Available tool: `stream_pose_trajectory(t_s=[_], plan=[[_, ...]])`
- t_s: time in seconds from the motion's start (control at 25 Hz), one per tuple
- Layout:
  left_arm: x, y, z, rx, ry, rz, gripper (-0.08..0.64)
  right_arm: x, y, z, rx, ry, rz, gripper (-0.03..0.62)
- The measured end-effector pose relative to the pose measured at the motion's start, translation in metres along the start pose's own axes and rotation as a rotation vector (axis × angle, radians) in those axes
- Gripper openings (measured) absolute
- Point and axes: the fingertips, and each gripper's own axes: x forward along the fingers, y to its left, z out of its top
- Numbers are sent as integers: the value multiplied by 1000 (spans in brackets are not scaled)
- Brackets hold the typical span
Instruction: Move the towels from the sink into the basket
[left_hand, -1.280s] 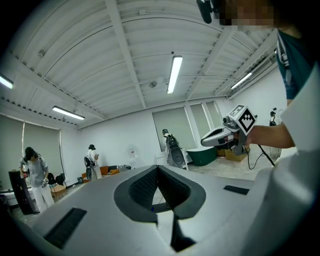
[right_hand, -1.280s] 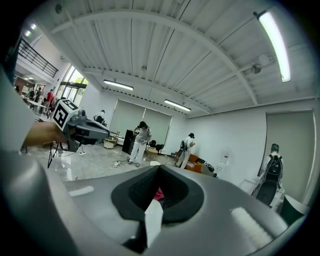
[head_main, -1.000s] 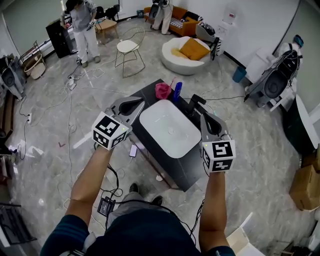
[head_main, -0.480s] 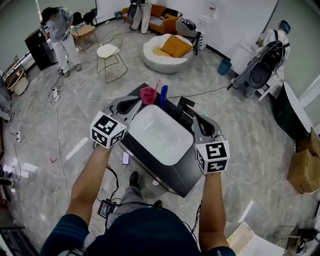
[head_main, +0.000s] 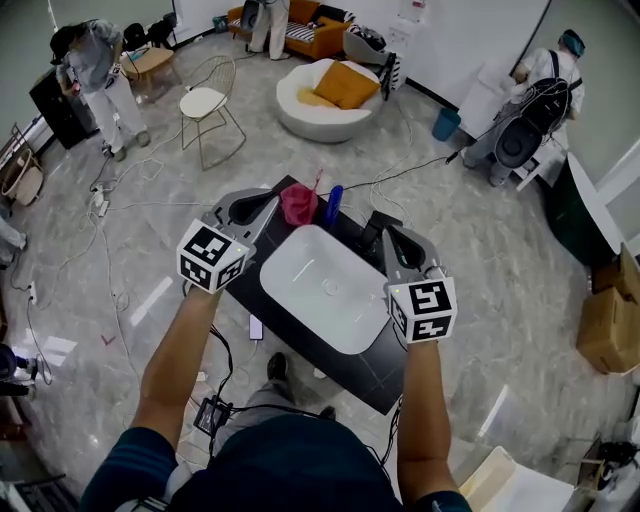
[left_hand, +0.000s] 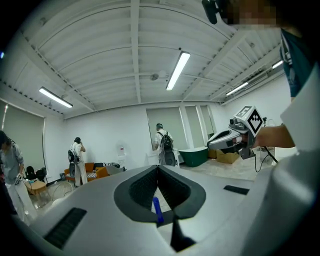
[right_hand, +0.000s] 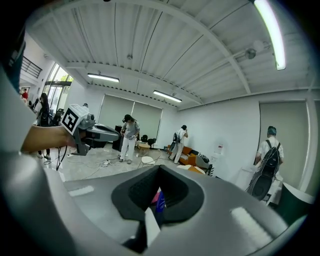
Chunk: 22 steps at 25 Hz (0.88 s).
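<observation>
Seen from the head view, the person has closed in on the white sink (head_main: 305, 285) within the last second. The basin sits lower and nearer under the arms than it did, and both hands have pushed forward along its sides. The left gripper (head_main: 271, 197) now noses up to a pink item (head_main: 298, 204) at the back of the dark surface (head_main: 345, 362). A blue bottle (head_main: 333, 206) stands just beside that item, and I cannot tell whether the pink thing is a cup or a cloth. The right gripper (head_main: 389, 230) lies over the basin's far right corner, next to the black faucet (head_main: 378, 218). The basin looks bare white: I see no towel in it, and no basket near the sink.

The left gripper view looks almost level across the room. The left gripper (left_hand: 158, 168) has its tongs pressed together with nothing between them. The blue bottle (left_hand: 157, 210) shows through the hollow behind the tips. The right gripper (left_hand: 212, 143) hangs off to the right.

In the right gripper view, the right gripper (right_hand: 159, 167) also has its tongs pressed together and holds nothing. Pink and blue show through the hollow, and the left gripper (right_hand: 116, 131) is out to the left.

To my eye this is still the approach. Nothing has been picked up, and the tongs would have to spread before any grab. With no towel in sight in the basin, it is unclear what they would go for.
</observation>
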Motion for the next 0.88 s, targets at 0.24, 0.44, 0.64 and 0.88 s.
stream_pose_trajectory(t_s=[0.24,0.44,0.64,0.88], plan=[[20,35,-29,-30,27,-19,6,47,3,-10,15,27,-3,11],[38,53,-55,-50,54,-40,6,81,7,-21,24,47,2,11],[57,62,-82,-65,86,-69,7,114,14,-37,45,73,14,11],[78,69,-118,-83,125,-95,8,148,23,-66,66,118,30,11]])
